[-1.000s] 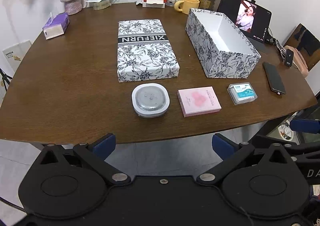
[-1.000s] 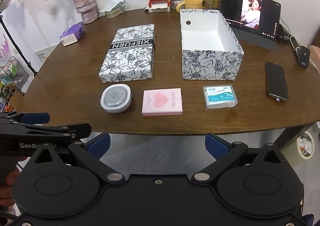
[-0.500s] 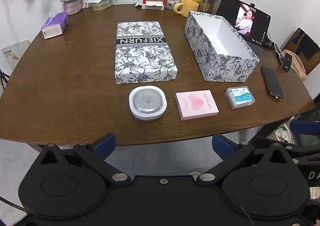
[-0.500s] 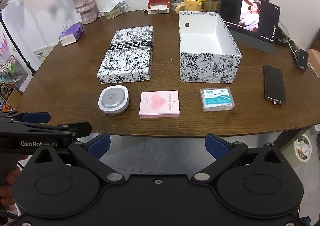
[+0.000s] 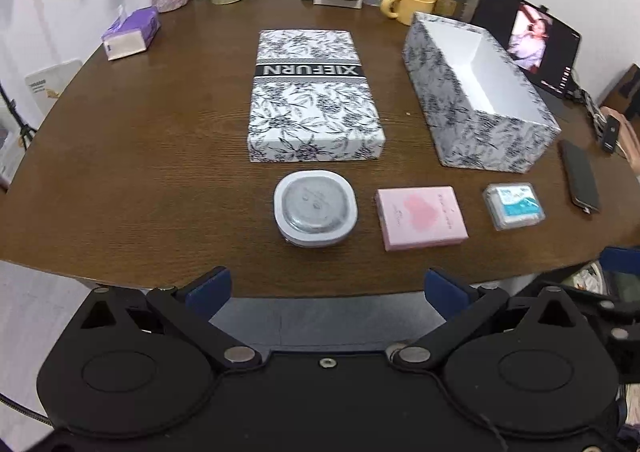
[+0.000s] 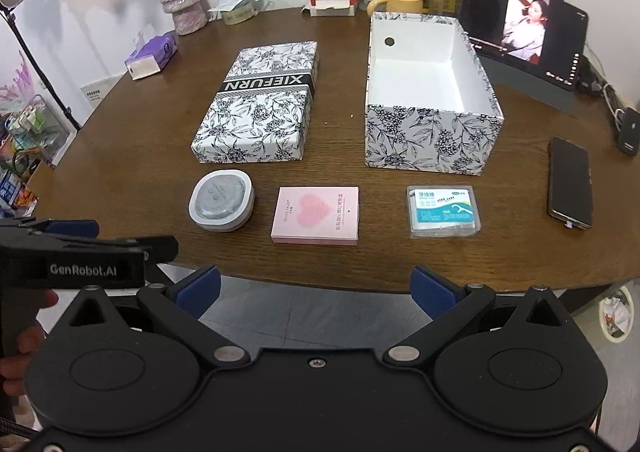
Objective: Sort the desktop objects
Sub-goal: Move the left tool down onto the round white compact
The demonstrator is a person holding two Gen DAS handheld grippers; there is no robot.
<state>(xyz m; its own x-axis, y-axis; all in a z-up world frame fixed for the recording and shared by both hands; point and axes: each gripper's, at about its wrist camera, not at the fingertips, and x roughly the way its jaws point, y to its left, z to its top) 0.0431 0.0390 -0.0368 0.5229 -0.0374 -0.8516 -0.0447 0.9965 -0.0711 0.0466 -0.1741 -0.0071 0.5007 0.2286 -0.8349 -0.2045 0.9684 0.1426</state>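
Observation:
Three small items lie in a row near the table's front edge: a white rounded case (image 5: 315, 208) (image 6: 221, 199), a pink box with a heart (image 5: 421, 217) (image 6: 316, 215), and a clear floss-pick box (image 5: 514, 205) (image 6: 443, 211). Behind them stand an open floral box (image 5: 480, 100) (image 6: 428, 92), empty inside, and its floral lid (image 5: 314, 96) (image 6: 260, 112). My left gripper (image 5: 326, 290) is open, short of the table edge, in front of the white case. My right gripper (image 6: 316, 288) is open too, below the edge in front of the pink box.
A black phone (image 6: 570, 182) lies at the right. A tablet (image 6: 524, 28) playing video, a yellow mug (image 6: 396, 2), a vase (image 6: 180, 0), a purple tissue pack (image 6: 152, 56) and small clutter line the back. A hand holds the left gripper's body (image 6: 80, 264).
Both grippers have moved forward, closer to the table edge; the objects appear larger and lower in view. Nothing on the table has moved.

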